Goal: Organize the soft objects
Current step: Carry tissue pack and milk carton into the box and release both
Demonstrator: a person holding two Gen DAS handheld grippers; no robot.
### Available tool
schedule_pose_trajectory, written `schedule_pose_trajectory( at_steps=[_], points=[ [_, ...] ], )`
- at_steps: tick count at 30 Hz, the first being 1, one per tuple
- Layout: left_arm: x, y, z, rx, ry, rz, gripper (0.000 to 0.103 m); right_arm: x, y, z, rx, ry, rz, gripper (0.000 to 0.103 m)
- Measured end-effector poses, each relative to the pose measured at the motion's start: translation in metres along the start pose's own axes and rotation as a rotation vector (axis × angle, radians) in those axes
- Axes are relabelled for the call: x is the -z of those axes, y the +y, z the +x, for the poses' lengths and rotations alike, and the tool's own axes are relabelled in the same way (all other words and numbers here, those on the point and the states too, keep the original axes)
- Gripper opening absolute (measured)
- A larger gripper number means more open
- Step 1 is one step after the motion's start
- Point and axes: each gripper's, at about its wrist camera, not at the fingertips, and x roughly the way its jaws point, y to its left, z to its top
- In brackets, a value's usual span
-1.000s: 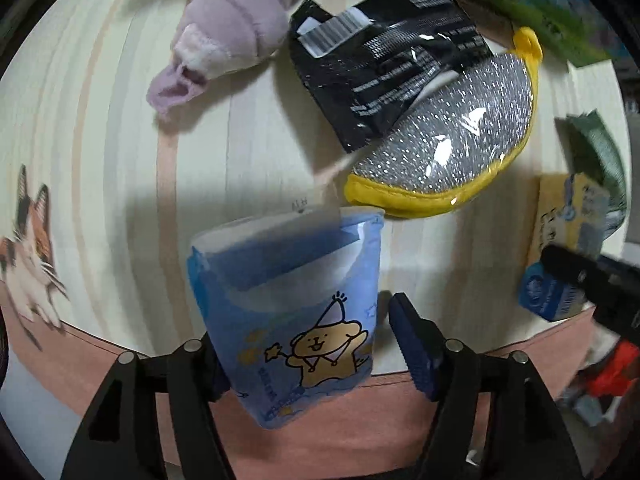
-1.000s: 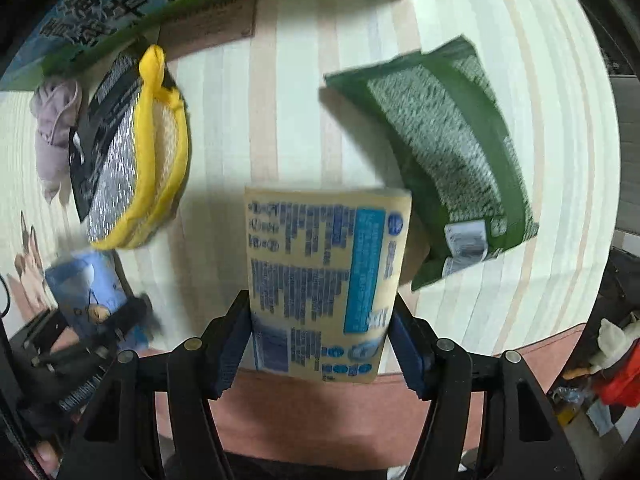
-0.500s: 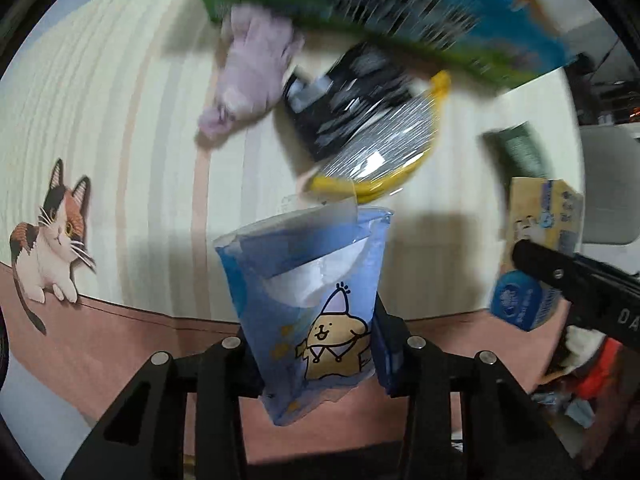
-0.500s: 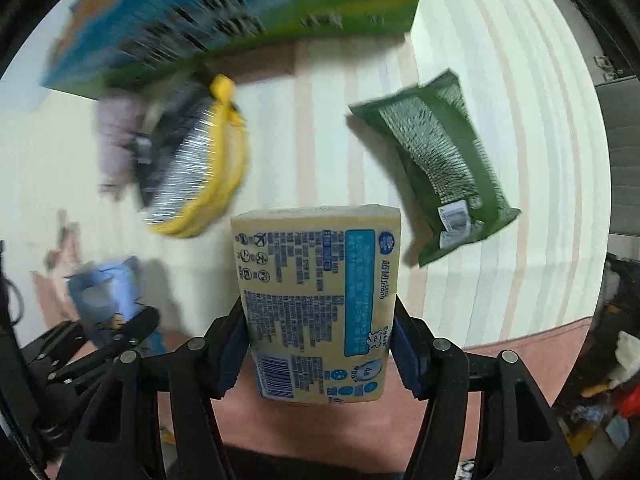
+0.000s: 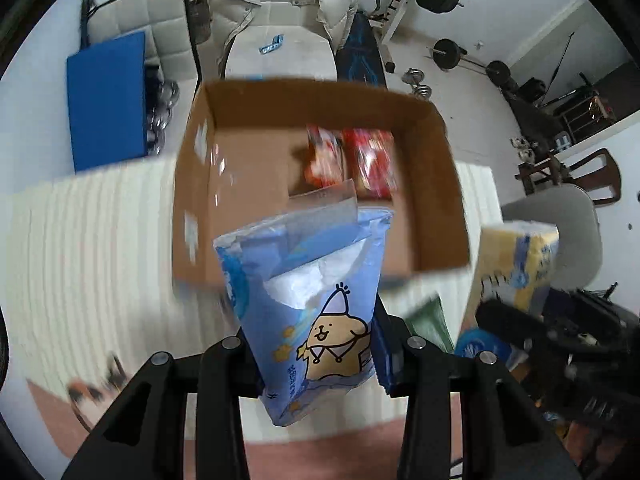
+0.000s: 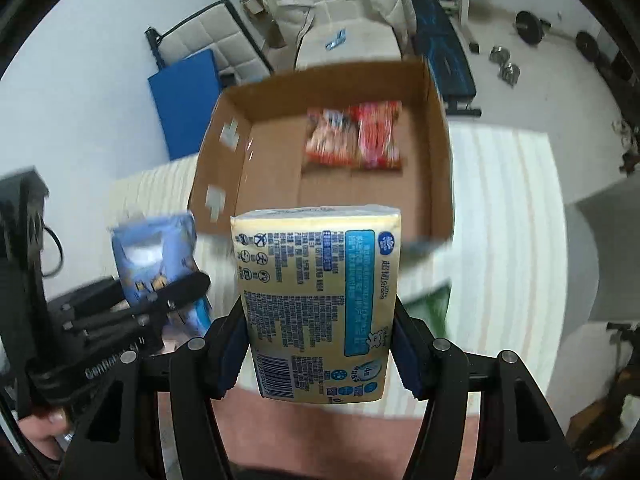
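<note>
Both grippers have swung up from the striped tabletop since half a second ago, and an open cardboard box (image 5: pixel 436 184) now fills each view where sponges and pouches lay. Left gripper (image 5: pixel 316 360) pinches a blue tissue pack (image 5: pixel 308 300) printed with a cartoon dog, held upright before the box's near wall, while right gripper (image 6: pixel 320 356) is clamped on a yellow tissue pack (image 6: pixel 316 304), just beside it. Two red snack packets (image 6: pixel 354 136) lie side by side on the box floor near its far wall; a green pouch (image 5: pixel 428 322) rests on the striped table (image 5: pixel 100 240).
</note>
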Motion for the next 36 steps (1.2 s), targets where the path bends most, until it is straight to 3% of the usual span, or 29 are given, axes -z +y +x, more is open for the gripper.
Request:
schedule_pose_trajectory(
  at_steps=[8, 16, 24, 30, 35, 36],
  points=[
    [-0.103, 0.02, 0.075, -0.059, 0.111, -0.003, 0.037, -0.081, -0.029, 0.091, 0.076, 0.093, 0.08, 0.065],
    [-0.157, 0.041, 0.154, -0.071, 0.231, -0.04, 0.037, -0.091, -0.047, 0.163, 0.138, 0.208, 0.107, 0.065],
    [-0.176, 0.038, 0.187, -0.071, 0.286, -0.026, 0.038, -0.085, -0.05, 0.195, 0.166, 0.273, 0.1, 0.065],
    [-0.177, 0.034, 0.198, -0.104, 0.326, -0.009, 0.044, -0.079, -0.047, 0.213, 0.186, 0.31, 0.086, 0.066],
    [-0.179, 0.036, 0.186, -0.108, 0.295, -0.017, 0.053, -0.08, -0.039, 0.206, 0.194, 0.289, 0.085, 0.072],
    [-0.179, 0.036, 0.183, -0.11, 0.285, -0.014, 0.06, -0.083, -0.035, 0.202, 0.197, 0.278, 0.082, 0.073]
  ],
)
